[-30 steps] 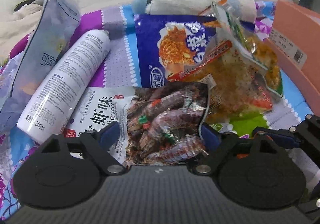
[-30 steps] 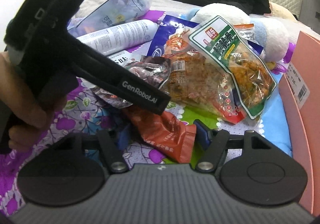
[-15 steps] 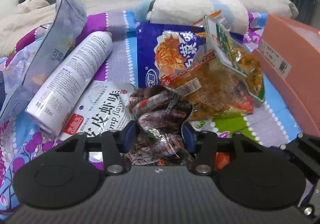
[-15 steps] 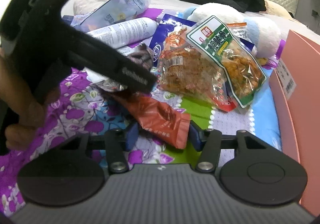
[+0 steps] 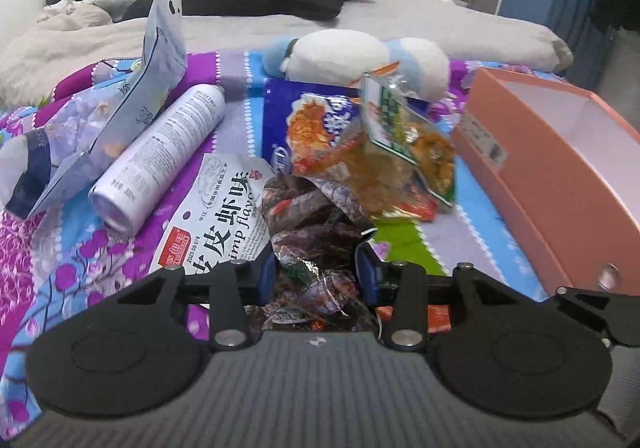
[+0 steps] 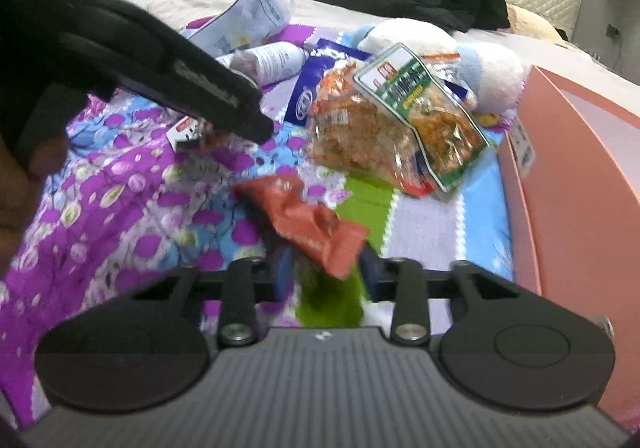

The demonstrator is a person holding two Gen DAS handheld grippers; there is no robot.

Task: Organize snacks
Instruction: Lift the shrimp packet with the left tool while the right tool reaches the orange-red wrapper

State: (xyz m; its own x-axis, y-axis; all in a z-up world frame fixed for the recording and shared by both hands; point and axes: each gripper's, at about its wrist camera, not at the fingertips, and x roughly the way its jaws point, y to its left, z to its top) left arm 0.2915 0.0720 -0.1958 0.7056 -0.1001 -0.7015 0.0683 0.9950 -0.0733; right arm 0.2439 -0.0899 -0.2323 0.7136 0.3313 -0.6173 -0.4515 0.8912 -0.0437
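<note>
We have the left hand-held gripper (image 5: pixel 316 274) closing on the shrimp snack bag (image 5: pixel 276 224), its crinkled end pinched between the blue pads and raised off the floral bedspread (image 5: pixel 72 272). Our right hand-held gripper (image 6: pixel 326 272) is closing on the red snack packet (image 6: pixel 308 220), one end between its pads. The open pink box (image 5: pixel 560 184) sits on the bed to the right.

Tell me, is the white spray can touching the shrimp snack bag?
Cannot tell. In the left wrist view the white spray can lies right beside the shrimp snack bag, but their edges overlap, hiding any gap.
</note>
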